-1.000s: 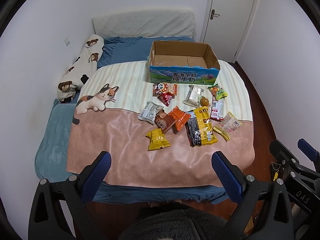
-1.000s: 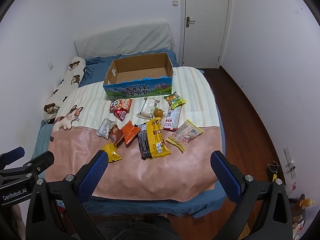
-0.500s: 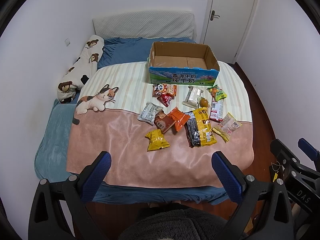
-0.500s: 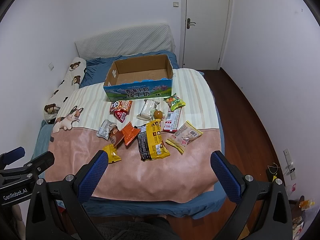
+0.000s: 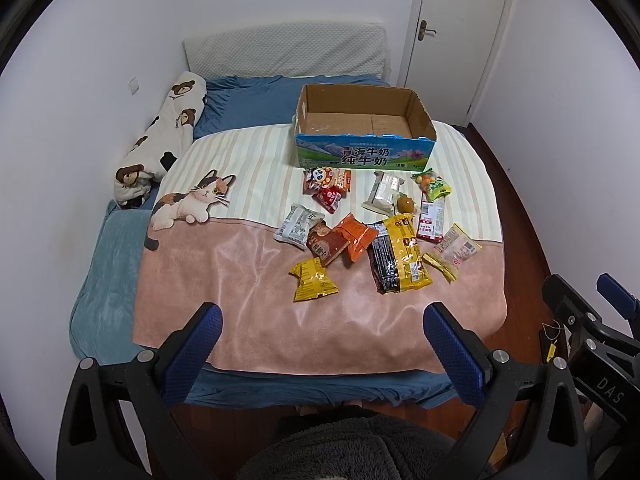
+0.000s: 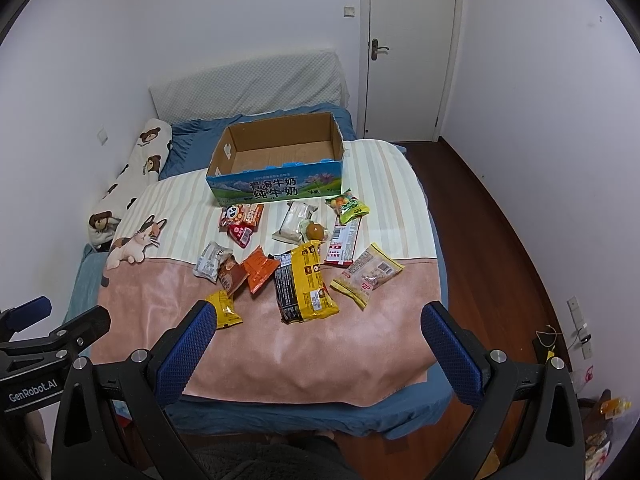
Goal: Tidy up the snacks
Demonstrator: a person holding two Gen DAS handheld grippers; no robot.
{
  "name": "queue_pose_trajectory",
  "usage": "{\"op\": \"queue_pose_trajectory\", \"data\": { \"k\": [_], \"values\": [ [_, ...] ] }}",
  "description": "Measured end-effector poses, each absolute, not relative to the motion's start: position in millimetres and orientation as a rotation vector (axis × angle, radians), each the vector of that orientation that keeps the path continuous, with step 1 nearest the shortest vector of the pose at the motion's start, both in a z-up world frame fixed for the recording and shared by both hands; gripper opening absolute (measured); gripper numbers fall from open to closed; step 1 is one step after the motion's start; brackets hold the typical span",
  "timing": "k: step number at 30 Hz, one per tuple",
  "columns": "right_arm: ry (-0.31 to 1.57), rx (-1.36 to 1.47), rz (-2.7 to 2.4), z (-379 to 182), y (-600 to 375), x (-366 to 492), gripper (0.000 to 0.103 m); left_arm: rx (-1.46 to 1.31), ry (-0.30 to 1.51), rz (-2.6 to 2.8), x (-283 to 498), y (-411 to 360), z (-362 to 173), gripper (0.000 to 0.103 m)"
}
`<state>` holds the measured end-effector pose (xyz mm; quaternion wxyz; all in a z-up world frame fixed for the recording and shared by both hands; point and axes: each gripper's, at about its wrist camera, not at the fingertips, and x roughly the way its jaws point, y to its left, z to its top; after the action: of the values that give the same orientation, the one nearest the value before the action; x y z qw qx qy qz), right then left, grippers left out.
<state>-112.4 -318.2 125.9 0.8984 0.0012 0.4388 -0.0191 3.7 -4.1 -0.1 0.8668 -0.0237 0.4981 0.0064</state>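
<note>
Hovering spread (both empty), each hand-held gripper point(image 5: 322, 344) point(image 6: 318, 344) faces snacks point(image 5: 394, 254).

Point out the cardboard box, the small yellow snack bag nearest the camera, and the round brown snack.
cardboard box point(image 5: 362, 157): left wrist view, printed front wall.
small yellow snack bag point(image 5: 314, 280): left wrist view, bag's middle.
round brown snack point(image 6: 314, 231): right wrist view, its centre.

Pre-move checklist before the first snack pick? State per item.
1. Left tongs open and empty: ok.
2. Right tongs open and empty: ok.
3. Cardboard box upright, open top, nothing visible inside: ok.
4. Nearest pick, small yellow packet, lies apart from the others: ok.
5. Big yellow-black bag free of overlap: not ok, its far end meets neighbouring packets.
6. Snack count complete: cannot tell, some overlap.
</note>
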Motion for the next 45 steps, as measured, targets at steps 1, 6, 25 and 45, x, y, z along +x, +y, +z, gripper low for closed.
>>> {"op": "queue_pose_trajectory", "data": {
  "k": [1, 6, 25, 45],
  "values": [
    [0.908, 0.002, -0.039, 126.1, -318.1, -112.5, 0.103, -0.05, 1.043, 0.014, 3.6, -4.2, -0.1, 0.103],
    [0.908, 0.002, -0.038, 126.1, -318.6, -111.9, 0.103, -0.05, 1.042, 0.014, 3.8, -4.6, -0.2, 0.103],
    [0.973, 0.079, -0.022, 95.8, -330.7, -87.6, 0.103, -0.071, 1.05, 0.066, 34.2, -12.1, -8.7, 0.103],
    [1.416, 0.073, 0.05, -199.8, -306.7, 115.3, 0.103, -0.394, 1.567, 0.226, 182.2, 44.2, -279.8, 0.101]
  ]
}}
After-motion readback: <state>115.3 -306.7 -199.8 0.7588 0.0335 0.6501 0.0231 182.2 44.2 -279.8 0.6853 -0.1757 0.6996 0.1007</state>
